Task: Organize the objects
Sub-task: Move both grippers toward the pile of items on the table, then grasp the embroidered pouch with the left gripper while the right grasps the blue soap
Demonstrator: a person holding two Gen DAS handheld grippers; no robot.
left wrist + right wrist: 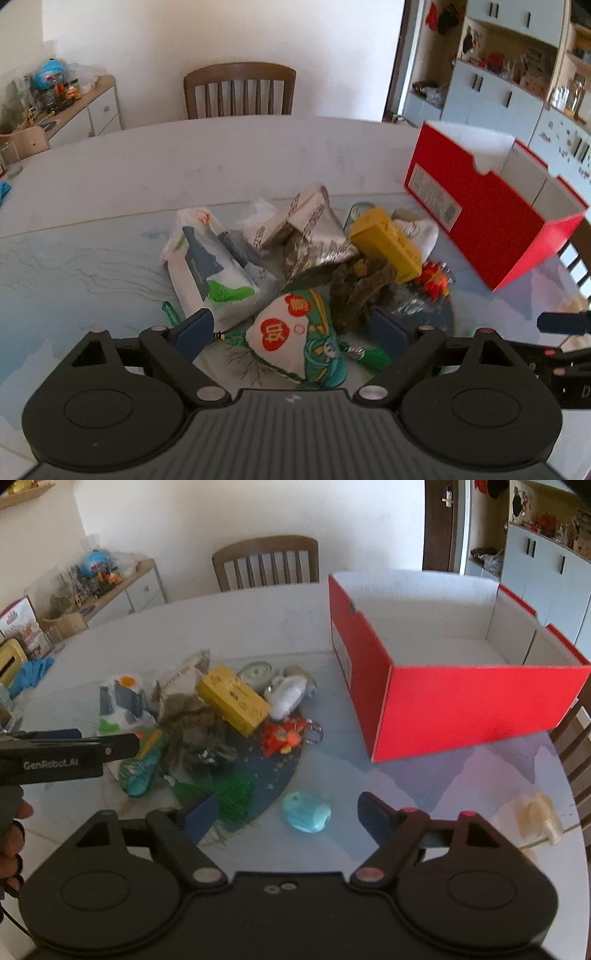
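Observation:
A pile of small things lies on the round table (110, 184): a white printed bag (210, 266), a silver foil packet (314, 229), a yellow box (388, 243) and a red-orange toy (434, 282). My left gripper (291, 332) is open, its jaws wide on either side of an embroidered green-and-white sachet (295, 343), with no pad pressing on it. My right gripper (288, 818) is also open, low over a small light-blue object (306, 812) lying between its fingers. An open red box (461, 709) with a white inside stands to the right of the pile.
A wooden chair (266, 563) stands at the table's far side. A cluttered sideboard (74, 107) runs along the left wall. A cream object (535, 816) sits near the table's right edge and a blue cloth (31, 672) at the left. Grey cabinets (498, 88) stand behind the box.

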